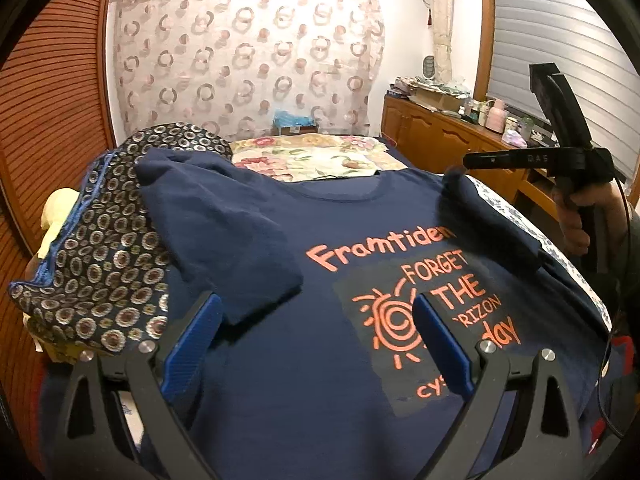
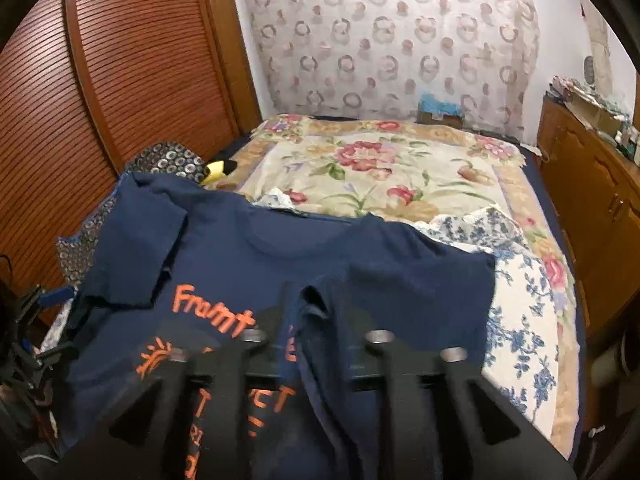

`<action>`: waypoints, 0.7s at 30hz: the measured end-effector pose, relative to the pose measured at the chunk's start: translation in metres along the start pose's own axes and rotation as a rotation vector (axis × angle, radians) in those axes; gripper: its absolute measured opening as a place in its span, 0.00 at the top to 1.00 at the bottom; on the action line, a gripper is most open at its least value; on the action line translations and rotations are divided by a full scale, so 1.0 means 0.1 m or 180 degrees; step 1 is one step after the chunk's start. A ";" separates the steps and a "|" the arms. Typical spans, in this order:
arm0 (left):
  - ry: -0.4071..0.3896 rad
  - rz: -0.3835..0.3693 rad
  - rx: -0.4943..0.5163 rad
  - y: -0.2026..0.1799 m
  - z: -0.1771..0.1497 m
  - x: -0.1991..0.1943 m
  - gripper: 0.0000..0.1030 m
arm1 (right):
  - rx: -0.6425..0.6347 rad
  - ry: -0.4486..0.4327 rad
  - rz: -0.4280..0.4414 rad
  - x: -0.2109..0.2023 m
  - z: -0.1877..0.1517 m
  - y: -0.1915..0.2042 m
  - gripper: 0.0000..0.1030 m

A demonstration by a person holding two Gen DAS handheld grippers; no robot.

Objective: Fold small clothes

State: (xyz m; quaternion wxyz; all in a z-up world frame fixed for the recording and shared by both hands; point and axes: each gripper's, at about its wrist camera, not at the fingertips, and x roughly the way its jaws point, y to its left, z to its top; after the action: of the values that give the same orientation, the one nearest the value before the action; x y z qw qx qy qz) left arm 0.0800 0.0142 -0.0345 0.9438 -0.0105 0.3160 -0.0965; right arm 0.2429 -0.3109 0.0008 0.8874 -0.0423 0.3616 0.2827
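Note:
A navy T-shirt with orange lettering lies face up on the bed. Its left sleeve is folded in over the chest. My left gripper hovers low over the print, its blue pads wide apart, open with nothing between them. A hand holds my right gripper at the shirt's right shoulder, where the right sleeve lies turned inward. In the right wrist view the right gripper is blurred; its black fingers stand apart with a raised fold of the sleeve between them, not pinched.
A dark circle-patterned cloth lies left of the shirt, against a louvred wooden wardrobe. Beyond the collar is a floral bedspread; a blue-and-white floral cloth lies to the right. A cluttered wooden cabinet lines the right wall.

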 end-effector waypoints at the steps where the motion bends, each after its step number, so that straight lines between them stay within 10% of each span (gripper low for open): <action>1: -0.0006 0.0011 -0.0007 0.02 0.01 0.00 0.06 | -0.0015 -0.0012 -0.0075 -0.01 0.00 -0.01 0.53; 21: 0.0076 0.0178 -0.0045 0.86 0.62 0.28 0.17 | 0.0114 0.0560 -0.0830 0.65 -0.37 -1.12 0.52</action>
State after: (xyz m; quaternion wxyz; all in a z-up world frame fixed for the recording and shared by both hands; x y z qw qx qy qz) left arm 0.1535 0.0907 -0.0084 0.9422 -0.0071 0.3281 -0.0680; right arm 0.3171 -0.3844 -0.0837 0.8821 -0.0977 0.4343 0.1539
